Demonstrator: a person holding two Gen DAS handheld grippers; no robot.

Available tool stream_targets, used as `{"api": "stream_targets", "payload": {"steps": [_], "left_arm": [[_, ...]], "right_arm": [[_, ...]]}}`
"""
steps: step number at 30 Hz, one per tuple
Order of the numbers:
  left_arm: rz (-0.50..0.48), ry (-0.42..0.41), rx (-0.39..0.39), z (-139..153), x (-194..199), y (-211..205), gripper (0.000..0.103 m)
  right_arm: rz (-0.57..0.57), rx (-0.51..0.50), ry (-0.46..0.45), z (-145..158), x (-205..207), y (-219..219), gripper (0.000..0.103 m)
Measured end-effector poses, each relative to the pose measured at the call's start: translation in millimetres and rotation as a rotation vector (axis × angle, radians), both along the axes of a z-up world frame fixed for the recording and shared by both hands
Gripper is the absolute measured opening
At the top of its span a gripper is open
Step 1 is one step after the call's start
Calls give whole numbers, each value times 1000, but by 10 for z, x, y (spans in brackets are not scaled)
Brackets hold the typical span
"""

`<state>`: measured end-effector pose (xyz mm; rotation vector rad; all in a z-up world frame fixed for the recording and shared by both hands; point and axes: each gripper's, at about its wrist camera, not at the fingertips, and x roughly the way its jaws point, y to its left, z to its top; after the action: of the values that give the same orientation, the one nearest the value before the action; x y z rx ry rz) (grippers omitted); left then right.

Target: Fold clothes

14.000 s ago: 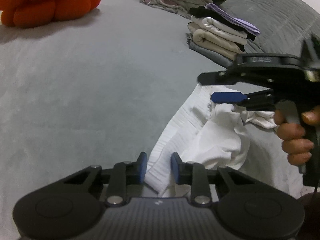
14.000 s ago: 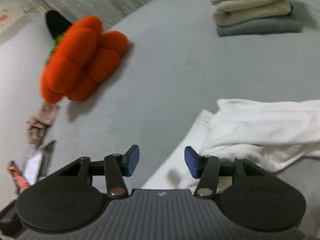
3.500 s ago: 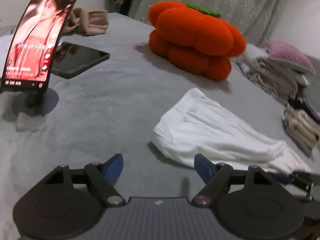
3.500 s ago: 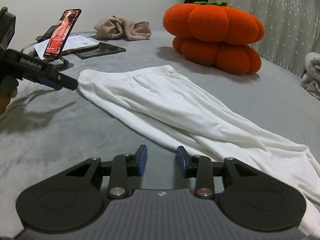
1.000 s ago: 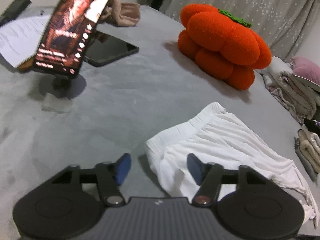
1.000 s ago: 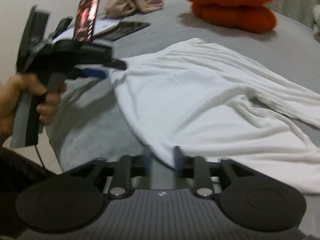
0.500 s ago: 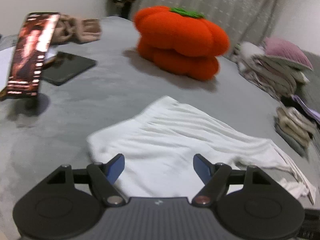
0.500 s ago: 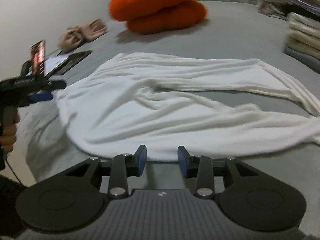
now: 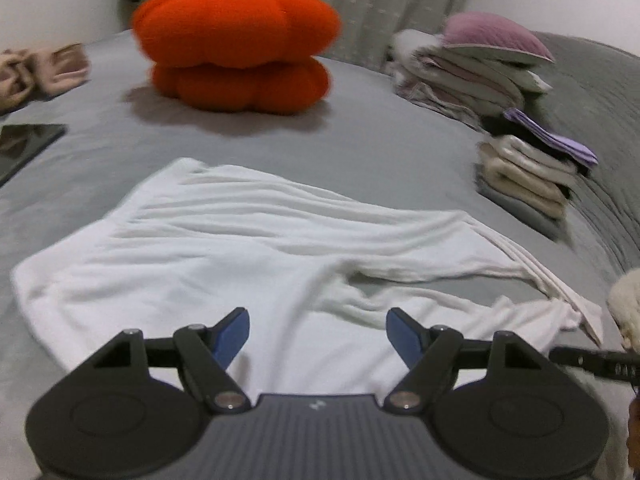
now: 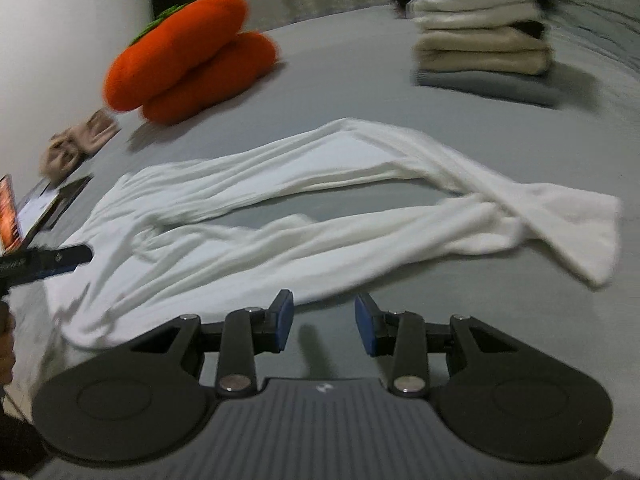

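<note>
White trousers (image 9: 224, 248) lie spread on the grey bed, waistband at the left, both legs running right. In the right wrist view the trousers (image 10: 280, 216) show their two legs crossing near the cuffs. My left gripper (image 9: 320, 330) hovers open and wide over the seat of the trousers, nothing pinched. My right gripper (image 10: 324, 320) is open just off the near edge of the lower leg, grey bed between its fingers. The left gripper (image 10: 52, 262) pokes in at the left edge of the right wrist view, over the waistband.
An orange pumpkin cushion (image 9: 236, 44) sits at the back of the bed (image 9: 360, 152). Stacks of folded clothes (image 9: 528, 172) stand at the right, seen again as a stack (image 10: 480, 40). A phone and tablet (image 10: 48, 204) and a beige cloth (image 10: 76, 144) lie far left.
Both grippers have swung right along the trousers. The cloth edge that lay between the right fingers a second ago is out of them. The phone on its stand has left the left view.
</note>
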<state>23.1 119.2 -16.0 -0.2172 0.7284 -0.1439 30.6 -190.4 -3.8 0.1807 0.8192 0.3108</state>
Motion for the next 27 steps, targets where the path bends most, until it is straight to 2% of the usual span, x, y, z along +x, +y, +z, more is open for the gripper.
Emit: {"api": "stream_targets", "payload": {"steps": [5, 10, 13, 16, 20, 23, 26, 27], "left_arm": [[-151, -20, -14, -60, 3, -412, 76], [-316, -71, 12, -95, -60, -843, 75], [-400, -86, 17, -123, -75, -1058, 75], [-471, -101, 31, -156, -82, -1234, 74], [-526, -94, 59, -224, -59, -1399, 66], [-541, -83, 68, -275, -45, -1457, 60], [-540, -89, 86, -314, -40, -1483, 57], [-544, -91, 88, -320, -31, -1487, 56]], "right_arm": [[-134, 10, -6, 5, -5, -448, 39], [-297, 60, -9, -26, -17, -908, 39], [-390, 153, 18, -82, -6, -1145, 39], [-452, 298, 60, -135, 39, -1338, 39], [-536, 461, 107, -227, 111, -1518, 39], [-576, 530, 130, -246, 177, -1593, 38], [-595, 503, 125, -199, 277, -1631, 6], [-598, 480, 117, -166, 310, -1638, 6]]}}
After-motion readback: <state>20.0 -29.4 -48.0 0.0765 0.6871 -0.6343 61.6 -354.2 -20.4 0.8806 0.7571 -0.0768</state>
